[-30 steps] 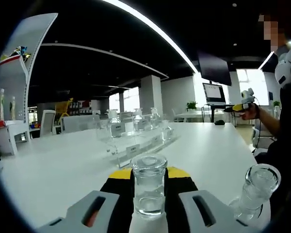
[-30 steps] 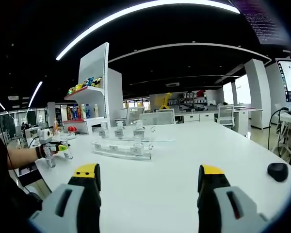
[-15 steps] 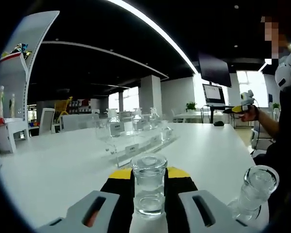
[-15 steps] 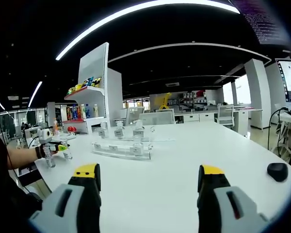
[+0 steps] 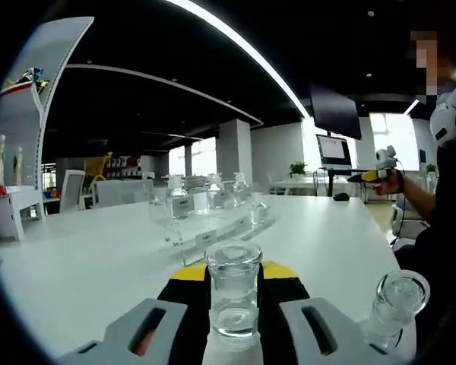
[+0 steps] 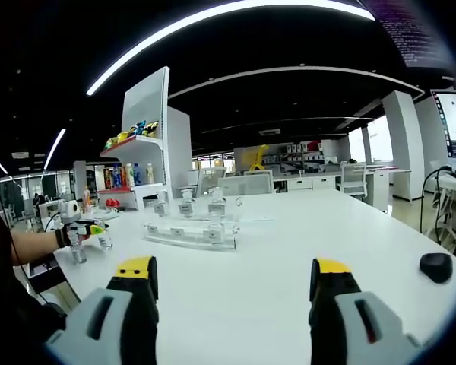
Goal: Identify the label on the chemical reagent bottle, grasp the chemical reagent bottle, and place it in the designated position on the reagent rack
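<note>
Since a second ago, little change: second clear glass bottle (image 5: pixel 395 304) sits slightly lower in left gripper view. Left gripper (image 5: pixel 233 319) holds clear glass stoppered reagent bottle (image 5: pixel 233 293) between narrow jaws, over white table's (image 5: pixel 99 266) near edge, short of clear acrylic reagent rack (image 5: pixel 213 220). Right gripper (image 6: pixel 232 304) wide, empty.

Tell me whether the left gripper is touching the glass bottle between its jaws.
Touching. In the left gripper view, the left gripper has both jaws pressed against the sides of the glass bottle, with no gap visible on either side.

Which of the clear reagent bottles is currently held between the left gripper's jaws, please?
The stoppered bottle centred between the left gripper jaws; the other near bottle stands free at its right.
</note>
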